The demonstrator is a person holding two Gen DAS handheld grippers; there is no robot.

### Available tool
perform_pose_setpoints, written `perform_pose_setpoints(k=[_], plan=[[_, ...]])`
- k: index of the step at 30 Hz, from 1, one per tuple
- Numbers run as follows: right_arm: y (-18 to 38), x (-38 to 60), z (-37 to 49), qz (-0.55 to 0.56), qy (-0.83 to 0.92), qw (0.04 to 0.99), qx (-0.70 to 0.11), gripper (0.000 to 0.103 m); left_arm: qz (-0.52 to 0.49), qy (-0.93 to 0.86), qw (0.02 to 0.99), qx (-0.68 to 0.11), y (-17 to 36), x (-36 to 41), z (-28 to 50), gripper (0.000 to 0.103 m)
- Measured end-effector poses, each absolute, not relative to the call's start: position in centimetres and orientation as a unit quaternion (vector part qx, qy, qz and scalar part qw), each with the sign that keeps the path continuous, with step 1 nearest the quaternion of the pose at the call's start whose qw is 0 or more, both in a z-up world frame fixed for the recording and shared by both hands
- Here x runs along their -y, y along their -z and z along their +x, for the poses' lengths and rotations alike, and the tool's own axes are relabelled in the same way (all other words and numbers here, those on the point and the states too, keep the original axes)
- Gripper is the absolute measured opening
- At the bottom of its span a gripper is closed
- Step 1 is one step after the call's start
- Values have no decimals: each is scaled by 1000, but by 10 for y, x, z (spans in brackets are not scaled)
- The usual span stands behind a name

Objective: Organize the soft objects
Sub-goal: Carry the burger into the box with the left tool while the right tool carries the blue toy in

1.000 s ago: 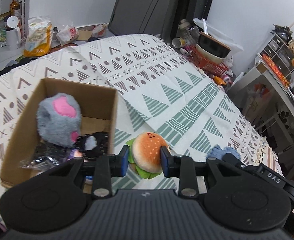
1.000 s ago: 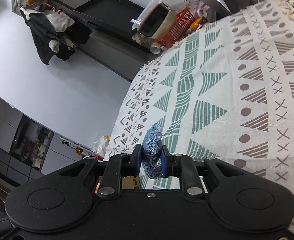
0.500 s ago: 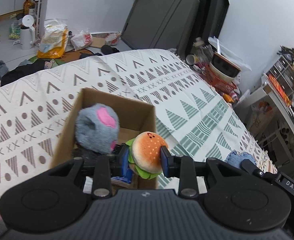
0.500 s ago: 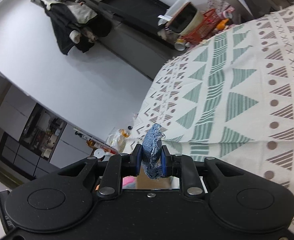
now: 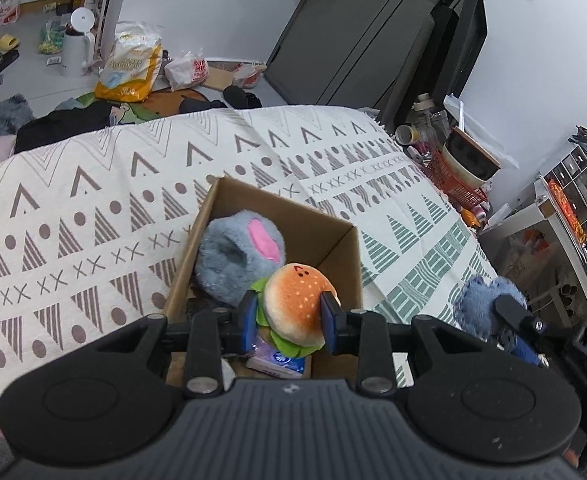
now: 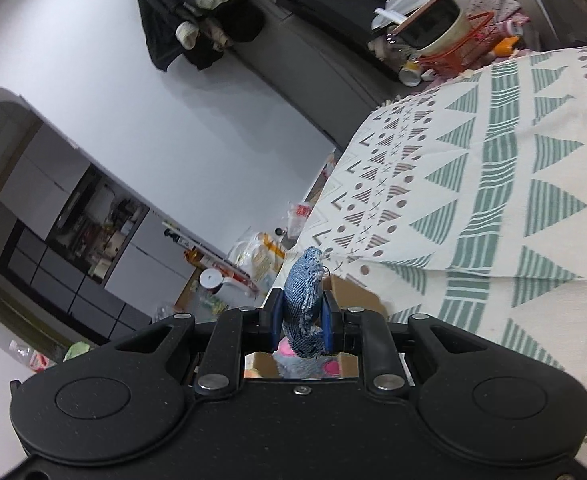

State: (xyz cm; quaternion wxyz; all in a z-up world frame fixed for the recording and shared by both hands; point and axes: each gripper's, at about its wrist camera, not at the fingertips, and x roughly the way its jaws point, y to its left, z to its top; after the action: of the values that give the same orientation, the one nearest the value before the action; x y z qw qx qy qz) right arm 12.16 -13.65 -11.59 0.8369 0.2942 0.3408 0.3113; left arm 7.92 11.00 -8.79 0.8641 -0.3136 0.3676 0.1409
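"DA" on right gripper [image 5: 533,332] body

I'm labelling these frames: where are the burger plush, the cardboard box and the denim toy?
burger plush [image 5: 298,296], left wrist view, on its bun top.
cardboard box [image 5: 343,254], left wrist view, on its inner right wall.
denim toy [image 6: 303,280], right wrist view, on its upper body.

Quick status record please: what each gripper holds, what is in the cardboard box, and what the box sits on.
left gripper: shut on plush orange burger toy, over the box
right gripper: shut on frayed blue denim piece
open brown cardboard box: holds grey fluffy plush with pink patch, purple-white tissue pack
surface: cream patterned cloth
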Motion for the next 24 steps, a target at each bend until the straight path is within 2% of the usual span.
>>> perform_pose_setpoints(k=[9, 13, 16, 24], plan=[[116, 100, 120, 264, -322, 834, -361, 20, -311, -111, 859, -390, 102, -109, 80, 32], [116, 85, 119, 248, -325, 834, -370, 20, -325, -93, 849, -406, 111, -111, 84, 36], [116, 75, 120, 236, -325, 835, -377, 20, -357, -80, 825, -430, 122, -118, 88, 44], [110, 49, 131, 210, -319, 840, -385, 20, -390, -100, 815, -418, 125, -136, 83, 50]])
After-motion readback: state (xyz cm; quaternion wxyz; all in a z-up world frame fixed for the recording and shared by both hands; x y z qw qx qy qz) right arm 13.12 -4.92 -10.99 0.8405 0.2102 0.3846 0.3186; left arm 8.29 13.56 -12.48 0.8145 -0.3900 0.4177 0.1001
